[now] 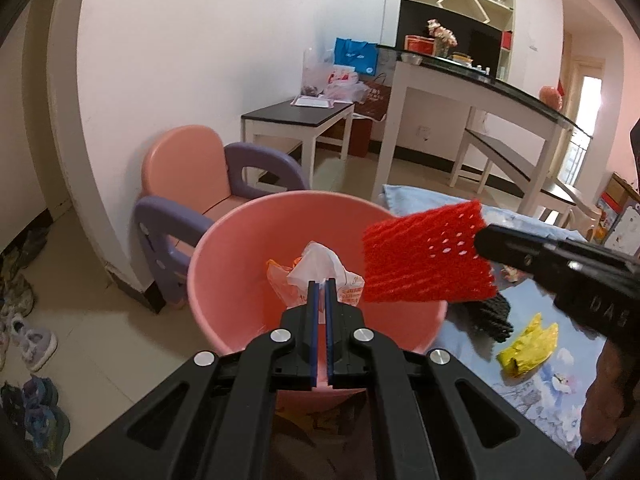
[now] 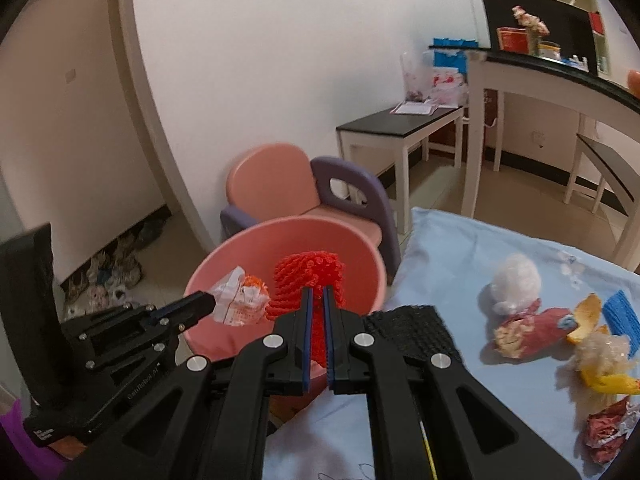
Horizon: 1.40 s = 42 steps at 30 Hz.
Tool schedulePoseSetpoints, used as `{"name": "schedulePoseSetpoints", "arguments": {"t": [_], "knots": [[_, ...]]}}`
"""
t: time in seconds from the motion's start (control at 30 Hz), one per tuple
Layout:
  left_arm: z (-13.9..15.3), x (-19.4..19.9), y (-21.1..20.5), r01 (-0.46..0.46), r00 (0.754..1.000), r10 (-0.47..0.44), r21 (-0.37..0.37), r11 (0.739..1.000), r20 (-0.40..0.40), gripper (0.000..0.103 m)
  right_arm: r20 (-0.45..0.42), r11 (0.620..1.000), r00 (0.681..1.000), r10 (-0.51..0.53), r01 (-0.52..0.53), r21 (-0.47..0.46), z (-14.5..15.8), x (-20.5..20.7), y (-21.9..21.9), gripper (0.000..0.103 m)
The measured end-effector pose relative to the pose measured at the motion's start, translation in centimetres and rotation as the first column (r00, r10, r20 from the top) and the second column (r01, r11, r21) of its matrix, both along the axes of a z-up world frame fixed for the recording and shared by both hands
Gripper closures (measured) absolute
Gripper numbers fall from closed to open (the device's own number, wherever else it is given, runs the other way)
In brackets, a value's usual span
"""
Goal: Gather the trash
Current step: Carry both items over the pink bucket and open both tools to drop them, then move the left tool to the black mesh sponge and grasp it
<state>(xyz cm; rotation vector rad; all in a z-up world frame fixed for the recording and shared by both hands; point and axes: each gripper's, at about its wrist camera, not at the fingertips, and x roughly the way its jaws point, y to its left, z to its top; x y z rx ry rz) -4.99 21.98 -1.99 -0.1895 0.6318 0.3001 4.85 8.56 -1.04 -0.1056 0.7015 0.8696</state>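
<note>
Left wrist view: the left hand-held gripper (image 1: 322, 282) pinches a crumpled wrapper (image 1: 320, 270) over the pink bucket (image 1: 224, 280); the right hand-held gripper (image 1: 480, 240) holds a red foam net (image 1: 424, 260) at the bucket's right rim; a yellow scrap (image 1: 528, 346) lies on the worktop (image 1: 560, 400).

Right wrist view: the right hand-held gripper (image 2: 317, 290) is pressed on the net (image 2: 308, 276) above the bucket (image 2: 360, 256); the left hand-held gripper (image 2: 208, 300) grips the wrapper (image 2: 240, 300) beside it; a black net (image 2: 408, 328) and more trash (image 2: 532, 320) lie on the worktop (image 2: 460, 240).

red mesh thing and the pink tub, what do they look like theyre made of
Red mesh: looks like soft foam netting, matte, with stretched diamond holes, bending limply in the right gripper.
Pink tub: seemingly moulded plastic, smooth with a faint sheen and a thin, even rim.
</note>
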Motion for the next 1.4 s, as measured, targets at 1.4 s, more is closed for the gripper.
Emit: {"name": "schedulePoseSetpoints", "arguments": {"t": [1.4], "knots": [[0.8,-0.2,-1.1,0.021,1.000,-0.021,-0.074,0.997,-0.006,0.068,0.008,0.997,0.997,-0.072,0.072,-0.003,0.1,-0.1,-5.1,0.058]]}}
